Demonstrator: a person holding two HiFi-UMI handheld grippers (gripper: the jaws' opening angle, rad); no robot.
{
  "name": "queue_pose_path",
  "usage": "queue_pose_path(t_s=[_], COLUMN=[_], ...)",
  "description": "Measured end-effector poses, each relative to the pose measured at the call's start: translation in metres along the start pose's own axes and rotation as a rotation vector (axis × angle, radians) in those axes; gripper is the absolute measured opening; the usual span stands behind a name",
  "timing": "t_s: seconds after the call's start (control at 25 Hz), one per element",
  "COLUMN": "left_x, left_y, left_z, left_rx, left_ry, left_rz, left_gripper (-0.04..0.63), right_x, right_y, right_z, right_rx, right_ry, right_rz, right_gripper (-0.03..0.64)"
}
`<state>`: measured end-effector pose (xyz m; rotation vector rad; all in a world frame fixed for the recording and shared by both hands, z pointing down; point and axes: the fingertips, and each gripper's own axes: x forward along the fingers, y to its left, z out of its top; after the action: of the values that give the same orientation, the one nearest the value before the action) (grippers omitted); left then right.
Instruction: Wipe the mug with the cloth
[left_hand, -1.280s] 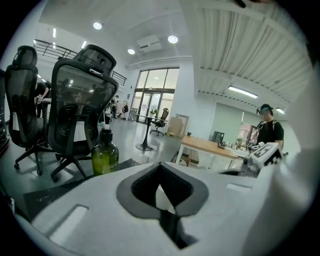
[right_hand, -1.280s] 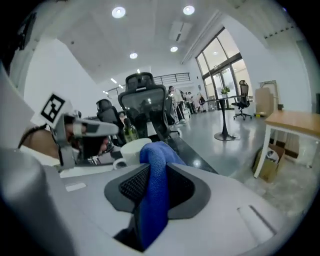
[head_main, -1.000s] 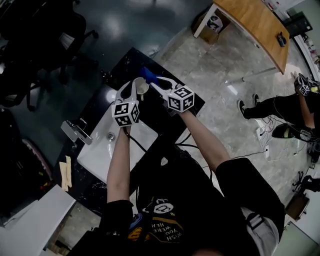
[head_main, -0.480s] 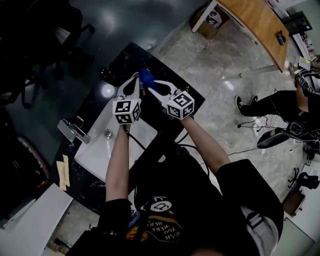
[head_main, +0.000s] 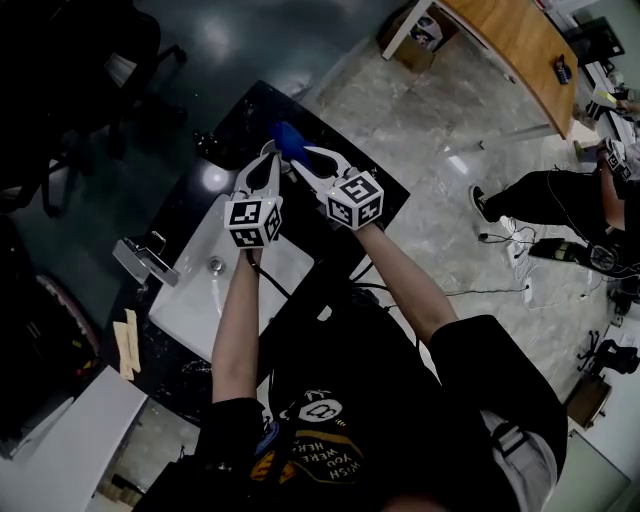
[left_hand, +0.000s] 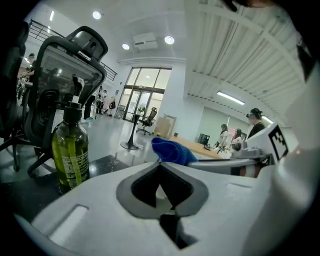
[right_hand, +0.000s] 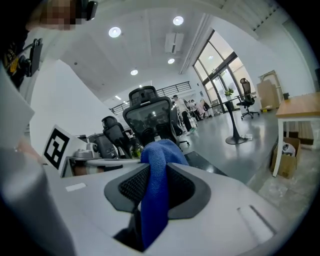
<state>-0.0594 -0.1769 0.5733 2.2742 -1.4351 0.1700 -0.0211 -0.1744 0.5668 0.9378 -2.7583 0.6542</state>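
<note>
**Two hand-held grippers meet over a black counter, one with a blue cloth, one with a mug**

Seen from above, a person holds both grippers close together above a black counter (head_main: 190, 215), just beyond a white sink (head_main: 225, 295) with a metal faucet (head_main: 150, 262).

The right gripper (right_hand: 157, 165) is clamped on the cloth (right_hand: 156, 192), which bulges out past the jaw tips.

The left gripper (left_hand: 159, 166) has its jaw tips together. A pale sliver of the mug (left_hand: 162, 196) is pinched between the dark pads, and the gripper's own body hides the rest of it. The cloth sits just past those tips, with the right gripper behind it, blocking the view ahead.

A green pump bottle (left_hand: 70, 155) stands on the counter to the left of the left gripper, in front of a black mesh office chair (left_hand: 65, 75).

On the pale floor farther off are a wooden table (head_main: 510, 50), a cardboard box (head_main: 425, 45) beneath it, and another person (head_main: 560, 205).
</note>
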Motion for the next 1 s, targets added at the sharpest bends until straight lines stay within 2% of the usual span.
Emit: queue_pose_path(t_s=[0.2, 0.4, 0.52, 0.64, 0.84, 1.0], left_x=[-0.003, -0.004, -0.005, -0.001, 0.001, -0.003], left_y=[0.0, 0.005, 0.013, 0.01, 0.003, 0.002], left_z=[0.0, 0.001, 0.001, 0.001, 0.001, 0.0], left_rx=[-0.013, -0.012, -0.003, -0.006, -0.025, -0.007], left_ry=[-0.002, -0.006, -0.016, -0.02, -0.022, -0.012], left_rz=[-0.005, 0.013, 0.047, 0.041, 0.012, 0.009], left_gripper=[0.004, 0.003, 0.005, 0.005, 0.003, 0.005], right_x=[-0.016, -0.013, 0.002, 0.008, -0.009, -0.02], right_y=[0.018, -0.019, -0.035, -0.027, 0.001, 0.019], right_z=[-0.014, 0.012, 0.015, 0.005, -0.013, -0.02], right_rx=[0.008, 0.038, 0.04, 0.032, 0.067, 0.045], right_ry=[0.005, -0.067, -0.046, -0.003, -0.005, 0.008], right_rz=[0.042, -0.033, -0.05, -0.016, 0.034, 0.085], right_gripper=[0.1, 0.1, 0.101, 0.1, 0.101, 0.1])
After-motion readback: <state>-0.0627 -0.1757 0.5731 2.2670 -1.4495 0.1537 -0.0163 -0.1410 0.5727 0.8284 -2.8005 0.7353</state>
